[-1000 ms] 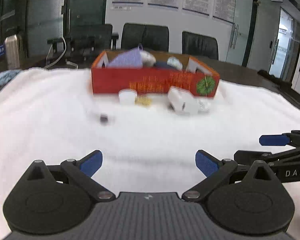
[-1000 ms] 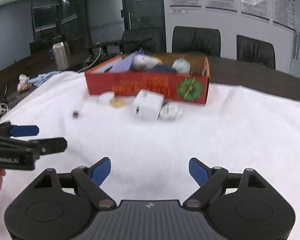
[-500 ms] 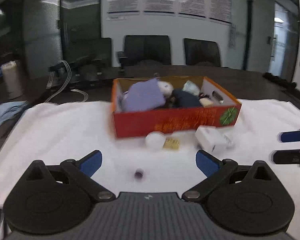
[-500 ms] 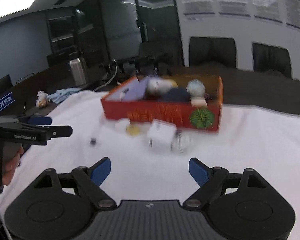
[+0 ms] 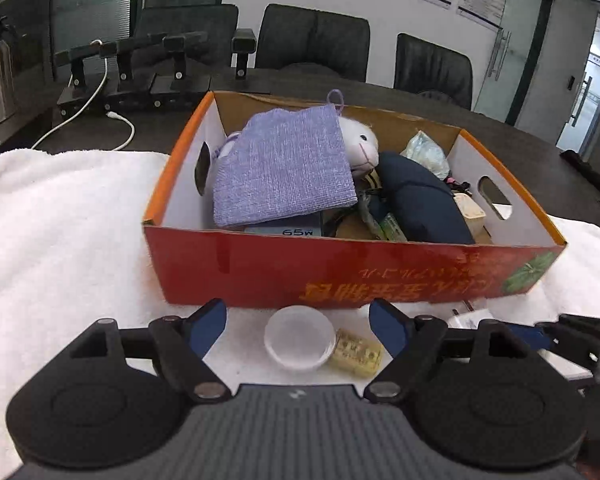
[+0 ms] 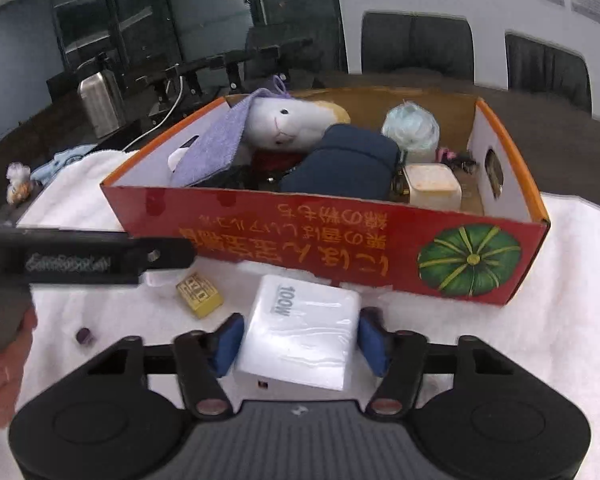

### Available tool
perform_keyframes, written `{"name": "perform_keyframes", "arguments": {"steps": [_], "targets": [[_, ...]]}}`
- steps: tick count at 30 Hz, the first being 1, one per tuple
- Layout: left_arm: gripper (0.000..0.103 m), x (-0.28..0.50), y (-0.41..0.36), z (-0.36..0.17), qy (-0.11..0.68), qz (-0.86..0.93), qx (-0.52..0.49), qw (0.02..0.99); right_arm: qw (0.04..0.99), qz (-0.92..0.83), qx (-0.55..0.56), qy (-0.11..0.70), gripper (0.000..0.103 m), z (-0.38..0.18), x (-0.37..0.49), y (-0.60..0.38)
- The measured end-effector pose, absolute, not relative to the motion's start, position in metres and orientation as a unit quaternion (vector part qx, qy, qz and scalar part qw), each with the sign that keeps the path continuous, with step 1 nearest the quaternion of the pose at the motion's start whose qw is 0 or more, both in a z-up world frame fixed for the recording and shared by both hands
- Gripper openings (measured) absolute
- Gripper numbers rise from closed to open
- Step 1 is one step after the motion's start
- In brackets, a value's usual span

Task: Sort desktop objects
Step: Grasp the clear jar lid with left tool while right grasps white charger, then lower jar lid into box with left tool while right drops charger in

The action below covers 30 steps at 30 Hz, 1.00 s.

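A white charger (image 6: 300,332) marked 100W sits on the white towel (image 6: 520,340), directly between the blue pads of the right claw (image 6: 300,340). The claw's jaws are closing around it; the pads stand right at its sides, and whether they already press on it cannot be told. Just ahead of this claw stands the red box (image 6: 340,236), its near wall printed with yellow writing and a green pumpkin. To the claw's front left, a small yellow block (image 6: 199,295) lies on the towel, and a tiny dark cap (image 6: 83,335) lies further left.

From the left claw (image 5: 298,326), a round clear lid (image 5: 299,338) lies flat on the towel between its blue pads, apart from both. The yellow block (image 5: 356,353) touches the lid's right edge, near the right pad. These jaws are also closing, still spread wide, gripping nothing. The box (image 5: 340,268) stands just ahead, close to the fingertips.

Inside the box are a purple cloth (image 5: 284,172) at the left, a white plush toy (image 5: 360,144) behind it, a dark blue pouch (image 5: 420,200) in the middle, a pale blue bundle (image 6: 411,130) at the back and a cream tub (image 6: 432,186) at the right.

Beyond the towel is a dark table (image 5: 520,136) with chairs (image 5: 312,36) behind it. A steel flask (image 6: 100,104) stands far left of the right claw. A hand (image 6: 4,376) holds the left claw's handle.
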<state>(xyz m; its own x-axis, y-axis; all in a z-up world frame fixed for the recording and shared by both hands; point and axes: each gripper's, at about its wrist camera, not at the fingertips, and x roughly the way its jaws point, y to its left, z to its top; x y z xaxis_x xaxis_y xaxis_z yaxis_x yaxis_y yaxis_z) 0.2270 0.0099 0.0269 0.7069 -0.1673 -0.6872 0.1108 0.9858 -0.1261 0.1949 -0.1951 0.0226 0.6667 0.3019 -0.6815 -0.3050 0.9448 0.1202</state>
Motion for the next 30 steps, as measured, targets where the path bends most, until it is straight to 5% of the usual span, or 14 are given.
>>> {"name": "perform_keyframes", "arguments": {"steps": [2,7,20,30], "targets": [[0.08,0.231,0.007,0.021,0.385,-0.072,-0.036,0.92,0.913,0.169,0.001,0.371,0.057,0.024,0.192,-0.197],[0.041,0.232,0.014,0.016,0.395,-0.081,-0.077,0.912,0.912,0.18,0.014,0.369,0.057,0.033,0.187,-0.205],[0.04,0.152,0.023,0.078,0.315,-0.099,-0.073,0.941,0.94,0.175,-0.008,0.292,0.057,0.082,0.128,-0.226],[0.04,0.045,-0.001,0.047,0.261,-0.099,-0.062,0.958,0.957,0.102,-0.076,0.259,0.057,0.058,0.031,-0.234]]}}
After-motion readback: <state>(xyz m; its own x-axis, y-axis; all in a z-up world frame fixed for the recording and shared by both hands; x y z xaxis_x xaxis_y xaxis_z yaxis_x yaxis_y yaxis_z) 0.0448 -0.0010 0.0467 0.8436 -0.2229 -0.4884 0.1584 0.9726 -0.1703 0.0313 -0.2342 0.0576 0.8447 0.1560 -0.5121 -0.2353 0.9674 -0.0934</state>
